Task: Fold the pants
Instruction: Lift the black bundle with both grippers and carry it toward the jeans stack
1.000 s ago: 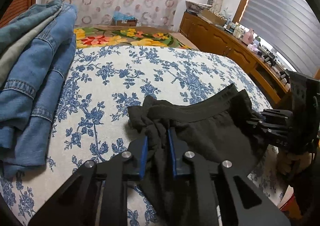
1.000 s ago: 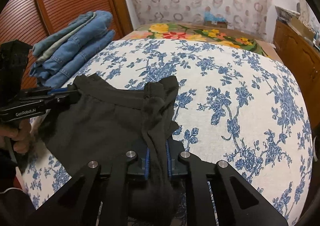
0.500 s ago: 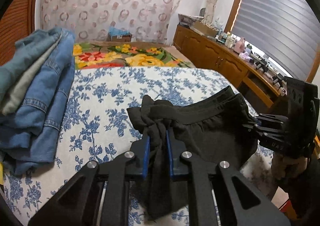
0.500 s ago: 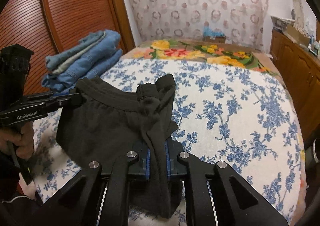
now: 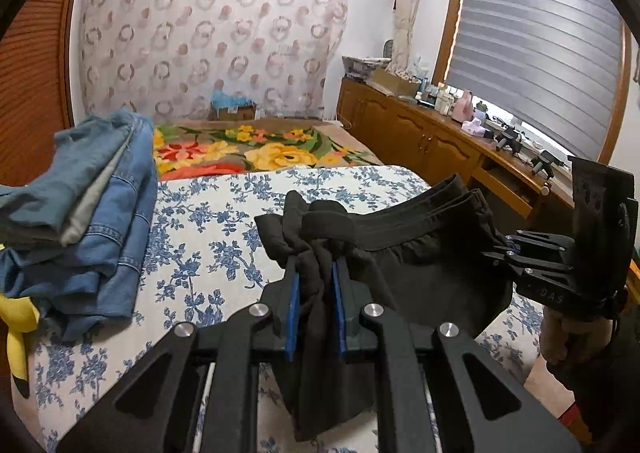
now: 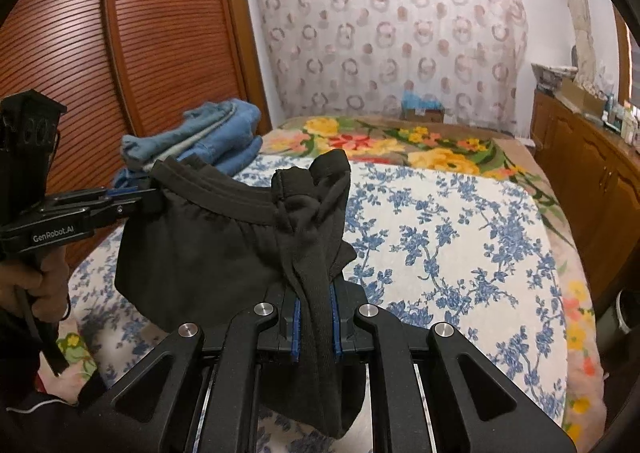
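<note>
**Black pants held above the bed by both grippers**

The bed [image 5: 224, 221] carries a denim stack [image 5: 92, 221] at its left. Over it hang the black pants [image 5: 420, 273], their waistband bunched in the left gripper [image 5: 315, 277] and right gripper [image 6: 315, 301], each with its fingers pinching the cloth.
</note>
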Demonstrator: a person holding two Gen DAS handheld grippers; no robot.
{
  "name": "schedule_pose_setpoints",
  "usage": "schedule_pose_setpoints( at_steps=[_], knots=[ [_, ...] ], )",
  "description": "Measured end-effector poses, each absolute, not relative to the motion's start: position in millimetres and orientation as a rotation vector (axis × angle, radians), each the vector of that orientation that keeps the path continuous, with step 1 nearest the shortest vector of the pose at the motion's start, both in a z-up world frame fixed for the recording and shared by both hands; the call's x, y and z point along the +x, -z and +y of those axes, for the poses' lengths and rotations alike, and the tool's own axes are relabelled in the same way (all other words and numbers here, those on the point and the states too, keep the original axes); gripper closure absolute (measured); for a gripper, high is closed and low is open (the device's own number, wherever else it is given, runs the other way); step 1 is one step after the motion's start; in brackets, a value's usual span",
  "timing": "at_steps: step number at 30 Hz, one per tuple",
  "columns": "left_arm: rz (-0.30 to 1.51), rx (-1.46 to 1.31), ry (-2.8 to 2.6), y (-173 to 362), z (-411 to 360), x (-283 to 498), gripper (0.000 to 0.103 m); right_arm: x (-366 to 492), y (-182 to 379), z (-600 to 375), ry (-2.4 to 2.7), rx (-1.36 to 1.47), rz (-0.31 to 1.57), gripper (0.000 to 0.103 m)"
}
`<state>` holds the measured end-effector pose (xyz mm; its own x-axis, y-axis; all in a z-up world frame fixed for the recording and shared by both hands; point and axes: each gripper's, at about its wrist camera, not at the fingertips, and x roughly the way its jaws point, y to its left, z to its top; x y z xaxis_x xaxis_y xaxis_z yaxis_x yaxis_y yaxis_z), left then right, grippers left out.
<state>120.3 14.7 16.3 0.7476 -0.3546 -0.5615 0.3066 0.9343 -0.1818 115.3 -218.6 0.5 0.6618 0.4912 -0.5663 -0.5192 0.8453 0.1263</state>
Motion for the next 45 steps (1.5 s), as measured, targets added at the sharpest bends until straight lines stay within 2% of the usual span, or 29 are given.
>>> schedule_pose_setpoints(
  at_steps=[21,35,45],
  knots=[
    [0.543,-0.002,0.333,-56,6,75,0.091,77,-36,-204,-0.606,-0.074,0.508,0.095],
    [0.435,0.004,0.257,-97,33,88,0.091,113,-83,-170,-0.645,-0.103,0.438,0.095],
    [0.445,-0.019,0.195,-97,64,112,0.091,150,-96,-129,-0.672,-0.153,0.424,0.095]
  ],
)
